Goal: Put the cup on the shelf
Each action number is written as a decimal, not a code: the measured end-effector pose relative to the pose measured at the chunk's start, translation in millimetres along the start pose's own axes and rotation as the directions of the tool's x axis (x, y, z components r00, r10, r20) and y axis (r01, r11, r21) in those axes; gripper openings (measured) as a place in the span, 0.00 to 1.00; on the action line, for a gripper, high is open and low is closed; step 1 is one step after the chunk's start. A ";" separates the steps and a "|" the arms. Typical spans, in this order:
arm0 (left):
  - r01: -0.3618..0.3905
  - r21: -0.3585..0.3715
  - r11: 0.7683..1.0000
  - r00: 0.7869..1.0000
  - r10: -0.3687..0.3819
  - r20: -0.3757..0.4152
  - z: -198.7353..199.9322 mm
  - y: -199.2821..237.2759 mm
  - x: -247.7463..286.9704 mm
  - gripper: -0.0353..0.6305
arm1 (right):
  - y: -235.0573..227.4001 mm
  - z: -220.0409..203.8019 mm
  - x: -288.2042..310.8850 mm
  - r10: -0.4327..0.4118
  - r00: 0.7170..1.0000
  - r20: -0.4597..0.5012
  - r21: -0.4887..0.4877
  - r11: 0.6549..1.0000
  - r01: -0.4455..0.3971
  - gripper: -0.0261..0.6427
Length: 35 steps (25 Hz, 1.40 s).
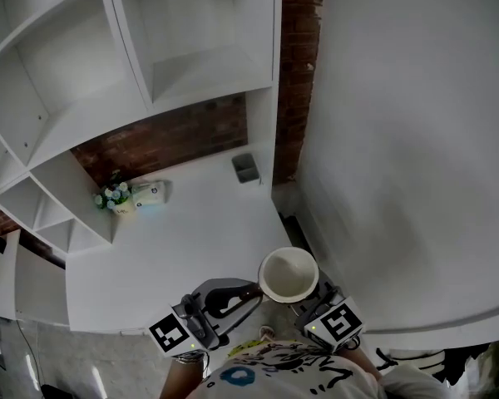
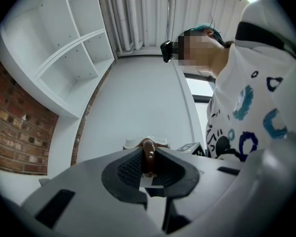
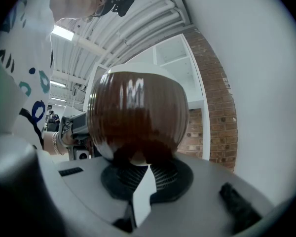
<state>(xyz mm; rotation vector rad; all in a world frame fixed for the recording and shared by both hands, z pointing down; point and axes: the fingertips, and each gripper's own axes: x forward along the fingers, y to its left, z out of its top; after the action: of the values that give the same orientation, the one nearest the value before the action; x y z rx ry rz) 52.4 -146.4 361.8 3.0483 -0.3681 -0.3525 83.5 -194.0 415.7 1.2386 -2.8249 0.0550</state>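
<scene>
With left tongs (image 1: pixel 251 292) clenched on its handle (image 2: pixel 148 154), right tongs (image 1: pixel 309 304) on its foot (image 3: pixel 133 158), we raise the brown ceramic cup (image 1: pixel 289 274) level to the white shelf (image 1: pixel 201 71).

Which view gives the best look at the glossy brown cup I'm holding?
Right gripper view: the glossy brown ribbed cup fills the frame, base pinched in the jaws. Head view shows only its white inside from above; left gripper view only the handle clamped between jaws.
</scene>
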 end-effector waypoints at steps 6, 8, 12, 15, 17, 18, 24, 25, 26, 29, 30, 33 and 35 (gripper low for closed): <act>-0.050 0.015 0.999 0.999 0.050 0.007 -3.0 16.7 16.3 0.14 | -25.2 -0.3 8.1 0.009 1.000 0.002 -0.006 1.000 -0.009 0.08; -0.062 0.015 0.998 0.998 0.062 0.012 -1.6 23.6 16.4 0.14 | -28.8 2.3 14.8 0.019 1.000 0.008 -0.009 1.000 -0.019 0.08; -0.080 0.021 0.997 0.997 0.080 0.010 0.8 36.2 17.5 0.14 | -34.3 4.4 26.0 0.029 0.999 0.015 -0.003 1.000 -0.029 0.08; -0.088 0.027 0.996 0.996 0.087 0.020 4.6 48.5 17.2 0.14 | -40.2 7.0 37.4 0.024 1.000 0.017 -0.002 1.000 -0.024 0.08; -0.086 0.029 0.996 0.996 0.085 0.037 9.4 56.3 16.8 0.14 | -43.8 11.0 45.0 0.010 1.000 0.027 -0.002 1.000 -0.010 0.08; -0.079 0.029 0.996 0.996 0.078 0.048 12.0 60.3 16.7 0.14 | -46.2 12.8 48.4 0.001 1.000 0.029 -0.002 1.000 -0.001 0.08; -0.039 0.022 0.999 0.995 0.037 0.091 39.2 83.5 25.0 0.14 | -63.2 26.4 68.1 -0.037 0.999 0.030 0.004 0.999 0.037 0.08; -0.042 0.027 0.999 0.996 0.040 0.084 40.1 87.8 24.8 0.14 | -64.3 31.5 72.1 -0.041 0.998 0.038 0.012 0.999 0.041 0.08; -0.044 0.033 0.998 0.996 0.042 0.080 40.8 92.2 23.7 0.14 | -65.8 34.4 75.8 -0.047 0.998 0.041 0.010 0.999 0.046 0.08; -0.029 0.042 0.999 0.995 0.025 0.097 49.0 102.2 19.9 0.14 | -70.3 34.4 85.6 -0.064 0.997 0.033 -0.013 0.998 0.065 0.08; -0.026 0.042 0.999 0.994 0.022 0.104 52.6 104.6 19.5 0.14 | -70.9 34.7 88.6 -0.068 0.997 0.032 -0.014 0.998 0.069 0.08; -0.044 0.039 0.998 0.993 0.039 0.108 52.8 113.0 14.8 0.14 | -70.9 37.0 95.8 -0.074 0.997 0.035 -0.007 0.997 0.074 0.08; -0.045 0.034 0.998 0.993 0.041 0.115 54.6 117.7 10.8 0.14 | -70.3 40.0 101.5 -0.073 0.996 0.046 -0.003 0.997 0.073 0.08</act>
<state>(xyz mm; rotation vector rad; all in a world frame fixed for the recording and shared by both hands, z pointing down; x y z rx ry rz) 23.0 -264.5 315.4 3.0583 -0.4510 -0.5250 65.0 -318.3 383.2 1.3582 -2.8129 0.0165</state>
